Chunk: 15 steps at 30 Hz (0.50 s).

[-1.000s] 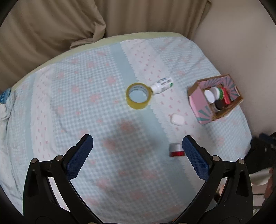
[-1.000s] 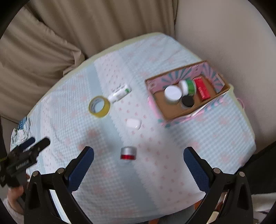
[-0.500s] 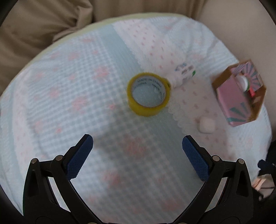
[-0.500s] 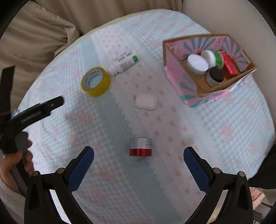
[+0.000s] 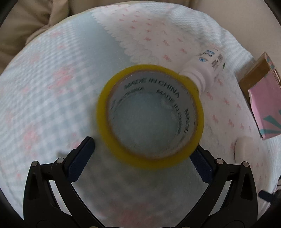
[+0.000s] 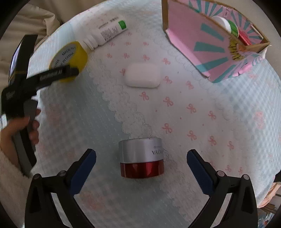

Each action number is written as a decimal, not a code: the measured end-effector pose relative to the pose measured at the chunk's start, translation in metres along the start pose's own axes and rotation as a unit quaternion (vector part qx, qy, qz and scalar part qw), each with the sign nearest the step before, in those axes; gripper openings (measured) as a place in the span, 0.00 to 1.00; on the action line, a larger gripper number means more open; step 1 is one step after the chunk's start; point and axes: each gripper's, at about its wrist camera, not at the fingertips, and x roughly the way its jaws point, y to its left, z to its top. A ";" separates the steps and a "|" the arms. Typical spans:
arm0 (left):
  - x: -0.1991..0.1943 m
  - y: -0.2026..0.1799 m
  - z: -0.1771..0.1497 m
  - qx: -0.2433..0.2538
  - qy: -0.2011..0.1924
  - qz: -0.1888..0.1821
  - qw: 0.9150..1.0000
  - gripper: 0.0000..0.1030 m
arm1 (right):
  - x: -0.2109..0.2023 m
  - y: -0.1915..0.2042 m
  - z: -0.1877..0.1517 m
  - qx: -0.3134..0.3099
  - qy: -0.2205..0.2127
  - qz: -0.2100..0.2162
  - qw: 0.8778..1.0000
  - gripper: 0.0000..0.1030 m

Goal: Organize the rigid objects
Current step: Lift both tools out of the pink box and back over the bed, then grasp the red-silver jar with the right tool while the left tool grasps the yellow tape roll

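A yellow tape roll (image 5: 151, 157) lies flat on the cloth, close in front of my open left gripper (image 5: 143, 157), whose fingers stand on either side of its near rim. It also shows in the right wrist view (image 6: 77, 52), partly behind the left gripper (image 6: 52, 75). A white bottle (image 5: 205, 68) lies touching the roll's far right side. A red jar with a silver lid (image 6: 141, 157) stands just ahead of my open right gripper (image 6: 141, 166), between its fingers. A white case (image 6: 143, 75) lies beyond it.
A pink and teal cardboard box (image 6: 210, 45) at the far right holds several jars and a red item. It shows at the right edge of the left wrist view (image 5: 263, 105). A beige curtain hangs behind the round table's far edge (image 5: 73, 15).
Both grippers have come down and forward. The left one has closed in on the tape roll; the right one has closed in on the red jar. Both stay open.
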 end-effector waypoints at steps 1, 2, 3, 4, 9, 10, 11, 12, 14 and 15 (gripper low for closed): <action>0.002 -0.003 0.001 0.004 -0.005 0.005 1.000 1.00 | 0.003 0.001 0.000 -0.003 0.003 -0.005 1.000 0.95; 0.001 -0.005 0.003 0.008 -0.009 0.009 1.000 1.00 | 0.007 0.002 -0.001 -0.006 0.010 -0.010 1.000 0.94; 0.002 -0.007 0.004 0.010 -0.011 0.012 1.000 1.00 | 0.010 0.003 -0.001 -0.007 0.013 -0.012 1.000 0.94; 0.003 -0.009 0.006 0.012 -0.014 0.014 1.000 1.00 | 0.012 0.003 -0.002 -0.006 0.016 -0.013 1.000 0.94; 0.010 -0.012 0.017 0.014 -0.022 0.017 1.000 1.00 | 0.020 0.005 -0.005 -0.007 0.024 -0.019 1.000 0.81; 0.010 -0.013 0.019 0.015 -0.023 0.017 0.999 1.00 | 0.022 0.006 -0.005 -0.008 0.029 -0.021 0.999 0.76; 0.009 -0.013 0.021 0.016 -0.025 0.016 0.999 1.00 | 0.025 0.007 -0.006 -0.008 0.034 -0.023 0.999 0.71; 0.008 -0.013 0.022 0.017 -0.026 0.016 0.999 1.00 | 0.027 0.007 -0.006 -0.007 0.037 -0.023 0.999 0.70; 0.007 -0.014 0.027 0.020 -0.027 0.016 0.999 0.99 | 0.027 0.006 -0.006 -0.003 0.036 -0.025 0.999 0.67; 0.006 -0.014 0.029 0.022 -0.029 0.015 0.999 0.98 | 0.027 0.010 -0.007 -0.002 0.034 -0.027 0.999 0.67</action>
